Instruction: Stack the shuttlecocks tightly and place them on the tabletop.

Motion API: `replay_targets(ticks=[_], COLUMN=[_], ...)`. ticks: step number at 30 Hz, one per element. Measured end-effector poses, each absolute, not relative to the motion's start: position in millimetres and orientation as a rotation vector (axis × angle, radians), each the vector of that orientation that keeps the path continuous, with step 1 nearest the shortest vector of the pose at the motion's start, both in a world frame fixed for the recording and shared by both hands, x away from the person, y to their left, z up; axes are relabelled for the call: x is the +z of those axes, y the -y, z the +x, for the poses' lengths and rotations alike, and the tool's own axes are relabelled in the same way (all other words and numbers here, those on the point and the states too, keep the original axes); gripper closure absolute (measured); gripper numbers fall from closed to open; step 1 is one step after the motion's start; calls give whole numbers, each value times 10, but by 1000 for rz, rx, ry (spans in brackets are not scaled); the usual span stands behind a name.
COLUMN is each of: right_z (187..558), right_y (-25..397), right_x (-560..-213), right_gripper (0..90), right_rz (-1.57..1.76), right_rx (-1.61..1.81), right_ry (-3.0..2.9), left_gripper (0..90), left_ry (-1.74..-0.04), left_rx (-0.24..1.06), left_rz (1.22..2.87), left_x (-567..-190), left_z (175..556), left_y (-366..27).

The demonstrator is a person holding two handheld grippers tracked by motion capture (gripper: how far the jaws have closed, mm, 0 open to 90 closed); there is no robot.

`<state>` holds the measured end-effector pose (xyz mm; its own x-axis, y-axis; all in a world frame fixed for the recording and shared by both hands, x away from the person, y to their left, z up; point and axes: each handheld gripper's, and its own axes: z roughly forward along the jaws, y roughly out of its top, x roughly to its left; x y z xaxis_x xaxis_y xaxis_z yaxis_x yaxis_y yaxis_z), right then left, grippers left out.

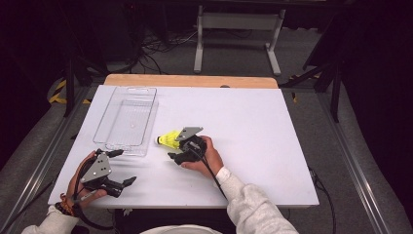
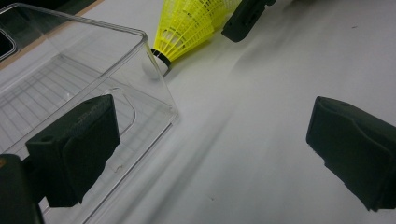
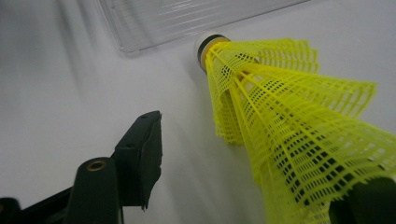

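The shuttlecock (image 1: 170,138) lies on its side on the white table (image 1: 253,126), its long axis running from the right gripper (image 1: 181,152) toward the clear bin (image 1: 127,117): white cork nose (image 3: 208,44) pointing away from the fingers, just short of the bin's near corner, and the wide yellow skirt (image 3: 299,126) opening back toward them. In the right gripper view the jaws stand apart; the left finger (image 3: 140,156) is clear of the mesh with bare table between, while the skirt's rim runs down to the other finger (image 3: 366,203) at the lower right, touching it or very nearly, I cannot tell which. So the skirt sits off-centre in the gap, crowded to one side, and nothing is clamped yet. This hand is plainly the nearer one. The left gripper (image 1: 116,168) rests lower left on the table, jaws wide apart and empty, one finger (image 2: 77,144) showing in front of the bin's clear wall (image 2: 140,79), the shuttlecock well ahead of it. My judgement: a grasp calls for sliding the right fingers sideways to centre the skirt, then closing gently, since the mesh will flex. Open table lies to the right and toward the person; the bin's corner by the nose is the one edge to mind.
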<state>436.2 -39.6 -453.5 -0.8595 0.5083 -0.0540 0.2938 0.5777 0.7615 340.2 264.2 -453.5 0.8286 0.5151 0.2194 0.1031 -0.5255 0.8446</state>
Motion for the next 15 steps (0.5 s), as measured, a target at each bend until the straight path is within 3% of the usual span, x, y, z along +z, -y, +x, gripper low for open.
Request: replay_targets(ticks=[5, 15], right_z=[4369, 4394], right_y=[354, 338], right_x=[-4536, -4546], right_gripper=[381, 481], right_rz=[670, 706], right_rx=[1156, 1134], right_ry=[-2543, -2498], left_gripper=[35, 34], left_ry=[-451, -452], left_rx=[565, 561], left_rz=[2084, 2086], left_x=[-4534, -4538], left_z=[3401, 3404], left_y=[-2641, -2641])
